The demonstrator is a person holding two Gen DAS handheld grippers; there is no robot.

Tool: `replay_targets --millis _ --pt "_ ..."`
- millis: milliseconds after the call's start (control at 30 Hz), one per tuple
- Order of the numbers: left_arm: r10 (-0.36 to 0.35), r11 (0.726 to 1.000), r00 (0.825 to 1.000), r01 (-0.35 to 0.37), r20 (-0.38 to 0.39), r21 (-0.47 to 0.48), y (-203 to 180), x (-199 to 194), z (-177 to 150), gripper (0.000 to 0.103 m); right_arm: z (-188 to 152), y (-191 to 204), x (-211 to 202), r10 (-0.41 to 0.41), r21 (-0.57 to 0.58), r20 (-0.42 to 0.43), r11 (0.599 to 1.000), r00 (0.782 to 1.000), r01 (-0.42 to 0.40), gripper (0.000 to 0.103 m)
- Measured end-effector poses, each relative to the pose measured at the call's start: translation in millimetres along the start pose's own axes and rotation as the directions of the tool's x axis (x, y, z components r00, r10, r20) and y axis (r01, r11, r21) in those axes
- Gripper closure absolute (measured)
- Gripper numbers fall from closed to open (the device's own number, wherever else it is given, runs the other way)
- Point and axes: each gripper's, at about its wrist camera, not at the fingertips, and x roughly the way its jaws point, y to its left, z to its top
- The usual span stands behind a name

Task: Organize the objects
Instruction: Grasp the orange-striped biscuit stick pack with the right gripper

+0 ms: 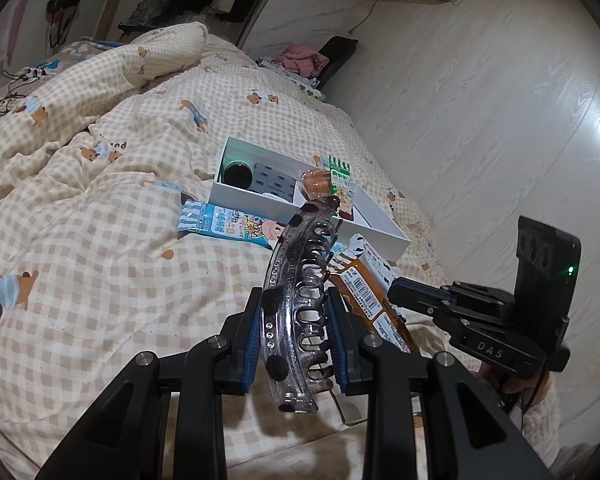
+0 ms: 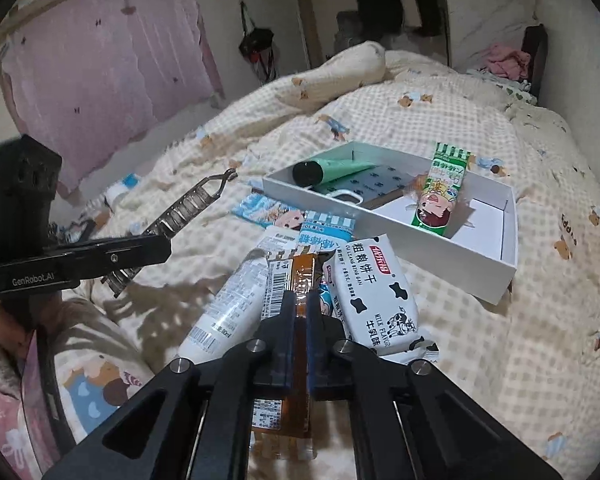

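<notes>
My left gripper (image 1: pixel 298 312) is shut on a clear spotted hair claw clip (image 1: pixel 296 300) and holds it above the bed; the clip also shows in the right wrist view (image 2: pixel 188 204). My right gripper (image 2: pixel 298 308) is shut on an orange snack packet (image 2: pixel 300 280), which also shows in the left wrist view (image 1: pixel 364 292). A white box (image 2: pixel 432 248) lies on the quilt ahead. It holds a green tube (image 2: pixel 332 170), a green snack packet (image 2: pixel 440 196) and a phone case. The box is also in the left wrist view (image 1: pixel 380 216).
A white tube (image 2: pixel 228 304), a milk-flavour biscuit pack (image 2: pixel 376 300) and blue snack packets (image 2: pixel 268 210) lie on the checked quilt (image 1: pixel 100 240) before the box. A pillow (image 2: pixel 340 72) lies farther back. The wooden floor (image 1: pixel 500 120) is right of the bed.
</notes>
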Motion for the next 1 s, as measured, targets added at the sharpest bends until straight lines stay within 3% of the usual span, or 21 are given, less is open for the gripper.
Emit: replay_targets --millis 300,367,400,433,567,667,767,800,867,900,1000 --pt "-0.004 1.000 1.000 0.004 0.006 0.000 0.8 -0.9 -0.2 0.071 21.4 8.4 13.5 -0.037 -0.091 -0.135 0.996 0.990 0.024 0.094" --pt "-0.004 1.000 1.000 0.004 0.006 0.000 0.8 -0.1 0.0 0.071 23.8 10.7 14.4 -0.047 -0.104 -0.137 0.994 0.989 0.033 0.061" --pt "-0.005 1.000 1.000 0.005 0.006 -0.001 0.9 -0.4 -0.1 0.071 24.6 11.3 14.3 -0.055 -0.106 -0.134 0.993 0.989 0.041 0.029" --pt "-0.006 1.000 1.000 0.006 0.007 -0.002 1.1 -0.3 -0.1 0.071 25.1 12.0 13.9 -0.055 -0.111 -0.131 0.993 0.990 0.041 0.025" --pt "-0.010 1.000 1.000 0.011 0.006 -0.007 1.7 0.3 -0.2 0.071 26.8 14.7 15.4 -0.059 -0.122 -0.152 0.992 0.987 0.040 0.025" --pt "-0.012 1.000 1.000 0.012 0.007 -0.009 2.0 0.0 -0.1 0.071 24.8 16.9 23.2 -0.051 -0.132 -0.191 0.991 0.980 0.025 0.038" --pt "-0.013 1.000 1.000 0.013 0.007 -0.009 2.3 0.3 0.0 0.071 23.5 17.5 34.5 -0.081 -0.139 -0.221 0.989 0.972 0.051 0.040" --pt "-0.012 1.000 1.000 0.012 0.007 -0.010 2.4 0.2 -0.1 0.071 23.1 17.6 38.3 -0.096 -0.146 -0.227 0.987 0.969 0.063 0.044" --pt "-0.013 1.000 1.000 0.013 0.005 -0.013 3.0 0.4 -0.2 0.071 24.1 17.2 40.0 -0.113 -0.147 -0.224 0.986 0.968 0.081 0.067" --pt "-0.014 1.000 1.000 0.014 0.006 -0.015 3.3 0.0 -0.3 0.071 24.1 17.4 38.6 -0.103 -0.146 -0.221 0.987 0.970 0.071 0.071" --pt "-0.016 1.000 1.000 0.016 0.009 -0.017 2.7 -0.4 -0.6 0.071 23.8 20.2 30.1 -0.110 -0.162 -0.203 0.984 0.973 0.078 0.071"
